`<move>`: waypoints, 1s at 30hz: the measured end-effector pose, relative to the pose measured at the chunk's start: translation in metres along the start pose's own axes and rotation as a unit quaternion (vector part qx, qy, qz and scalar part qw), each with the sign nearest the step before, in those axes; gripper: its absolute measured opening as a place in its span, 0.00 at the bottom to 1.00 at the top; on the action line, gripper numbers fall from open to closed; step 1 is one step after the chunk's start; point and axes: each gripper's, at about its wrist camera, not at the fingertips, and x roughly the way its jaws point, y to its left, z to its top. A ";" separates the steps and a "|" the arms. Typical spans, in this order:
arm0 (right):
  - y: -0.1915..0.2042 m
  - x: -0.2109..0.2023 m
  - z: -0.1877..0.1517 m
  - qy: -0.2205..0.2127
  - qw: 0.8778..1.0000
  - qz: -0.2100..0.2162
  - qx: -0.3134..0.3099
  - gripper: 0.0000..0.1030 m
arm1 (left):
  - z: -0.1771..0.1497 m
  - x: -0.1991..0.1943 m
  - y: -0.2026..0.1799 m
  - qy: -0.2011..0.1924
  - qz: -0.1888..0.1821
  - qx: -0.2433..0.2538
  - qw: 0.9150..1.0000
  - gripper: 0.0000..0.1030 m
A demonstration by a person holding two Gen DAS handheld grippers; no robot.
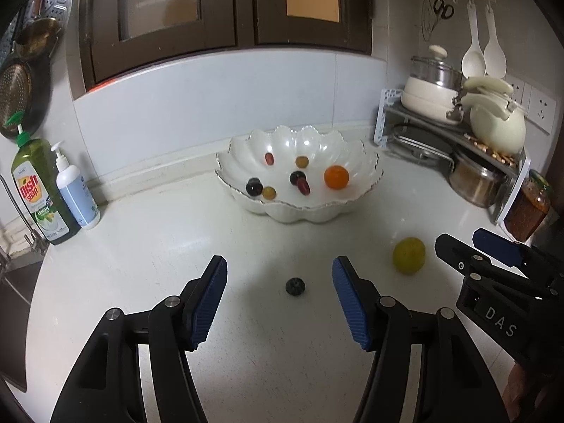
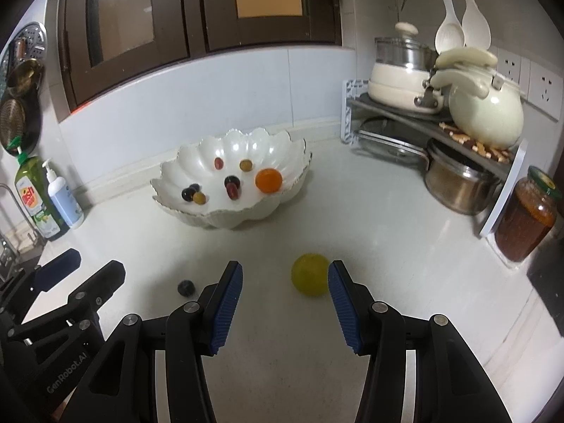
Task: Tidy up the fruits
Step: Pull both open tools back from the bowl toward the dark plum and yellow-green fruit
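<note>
A white scalloped bowl (image 1: 366, 162) (image 2: 282, 141) stands at the back of the white counter. In it lie an orange (image 1: 336, 177) (image 2: 268, 180) and several small dark, red and yellow grapes. A small dark fruit (image 1: 295, 286) (image 2: 185, 287) lies on the counter between the fingers of my left gripper (image 1: 280, 268) (image 2: 93, 262); the jaws stand open and touch nothing. A yellow-green round fruit (image 1: 409, 255) (image 2: 310, 275) rests just inside the right finger of my right gripper (image 2: 285, 269) (image 1: 461, 238), whose jaws are also open around it.
A green dish soap bottle (image 1: 38, 190) and a white pump bottle (image 1: 75, 194) stand at the left by the sink (image 1: 14, 275). At the back right is a corner rack (image 1: 451, 130) with pots and a kettle. A jar (image 2: 525, 218) stands beside it.
</note>
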 end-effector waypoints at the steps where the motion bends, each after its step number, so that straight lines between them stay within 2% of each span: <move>1: -0.001 0.002 -0.001 0.003 1.000 0.001 0.001 0.50 | -0.001 0.002 0.000 0.002 0.001 -0.001 1.000 0.60; 10: -0.004 0.017 -0.009 0.012 1.000 -0.015 -0.010 0.50 | -0.012 0.023 -0.006 0.031 0.008 0.002 0.999 0.59; 19: -0.010 0.040 -0.015 0.031 0.999 -0.010 -0.002 0.50 | -0.017 0.047 -0.011 0.056 0.012 0.002 0.998 0.59; 22: -0.012 0.048 -0.017 0.037 0.999 -0.010 0.002 0.58 | -0.018 0.053 -0.012 0.062 0.015 0.002 0.998 0.59; 30: -0.017 0.069 -0.017 0.048 0.999 -0.019 0.006 0.59 | -0.021 0.076 -0.014 0.080 0.019 -0.002 0.997 0.59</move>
